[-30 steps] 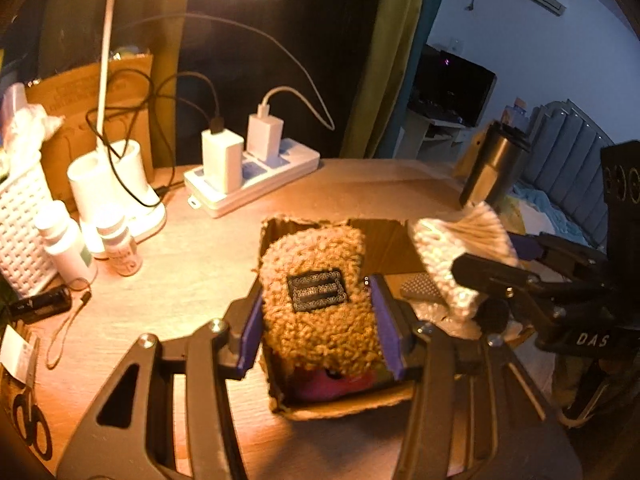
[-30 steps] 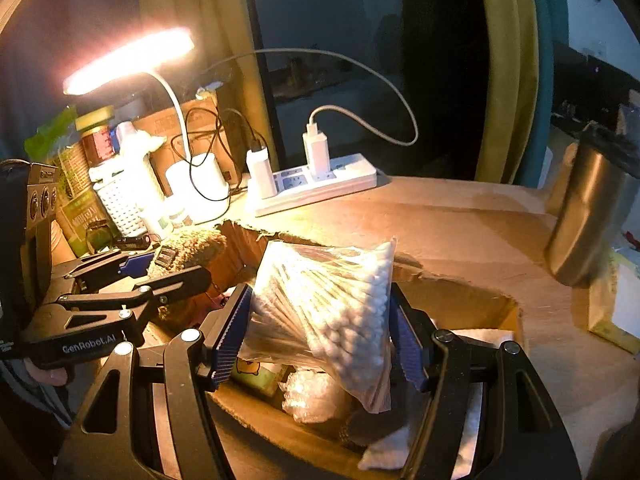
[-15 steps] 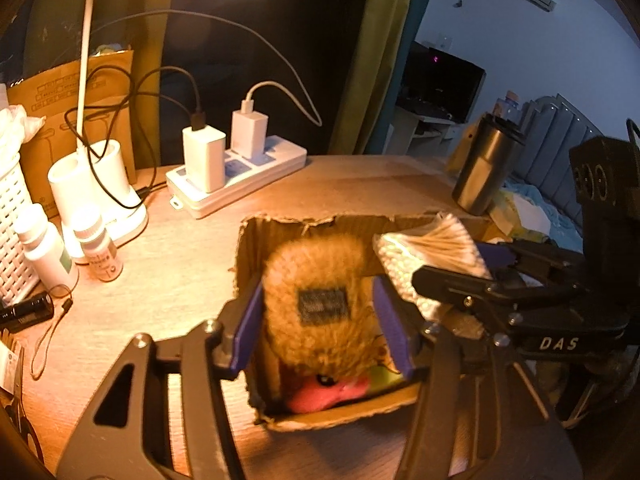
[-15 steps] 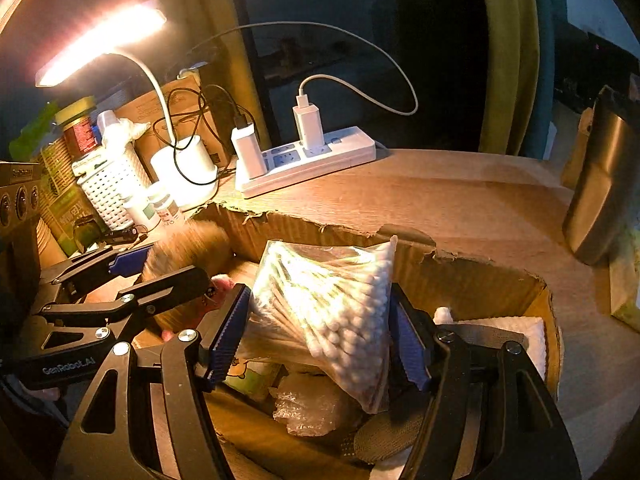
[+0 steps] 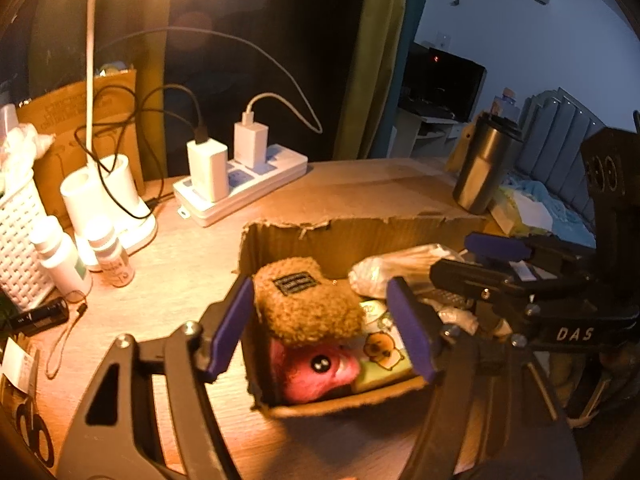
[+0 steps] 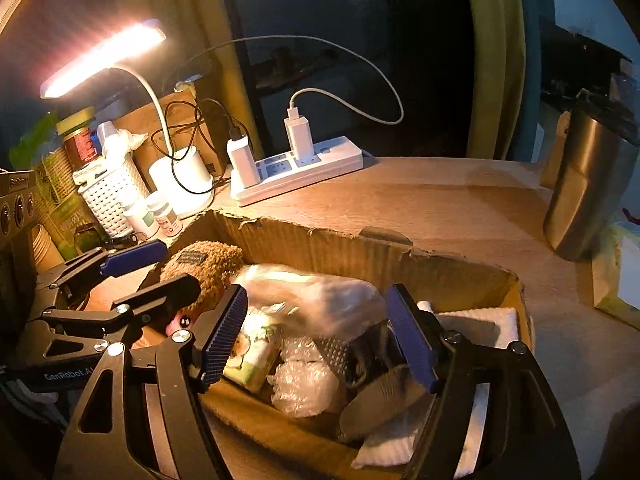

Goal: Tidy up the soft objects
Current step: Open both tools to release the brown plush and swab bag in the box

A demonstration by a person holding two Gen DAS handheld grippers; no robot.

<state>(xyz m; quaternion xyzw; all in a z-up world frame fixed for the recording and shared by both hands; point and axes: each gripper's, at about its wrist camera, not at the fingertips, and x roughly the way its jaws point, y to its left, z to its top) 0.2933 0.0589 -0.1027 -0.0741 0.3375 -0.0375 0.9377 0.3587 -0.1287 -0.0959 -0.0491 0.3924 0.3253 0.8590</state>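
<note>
An open cardboard box (image 5: 360, 226) (image 6: 320, 240) stands on the desk. In the left wrist view a brown fuzzy plush (image 5: 308, 308) with a black label lies in it on a pink plush toy (image 5: 316, 372). My left gripper (image 5: 322, 330) (image 6: 180, 264) is opening around the brown plush, and its pads stand off it. In the right wrist view a clear bag of cotton swabs (image 6: 316, 300) (image 5: 400, 268) lies blurred on the box's contents. My right gripper (image 6: 316, 334) (image 5: 480, 262) is opening, with the bag between its pads and free of them.
The box also holds bubble wrap (image 6: 304, 384), a green packet (image 6: 252, 352) and white cloth (image 6: 488, 320). Behind it are a power strip (image 5: 240, 188) with chargers, a lit desk lamp (image 6: 104, 56), a white basket (image 5: 20, 236), small bottles (image 5: 60, 256) and a steel tumbler (image 6: 588, 184).
Both grippers have widened and let go. The brown plush now rests on the pink toy in the box, and the swab bag has dropped flat onto the box's contents.
</note>
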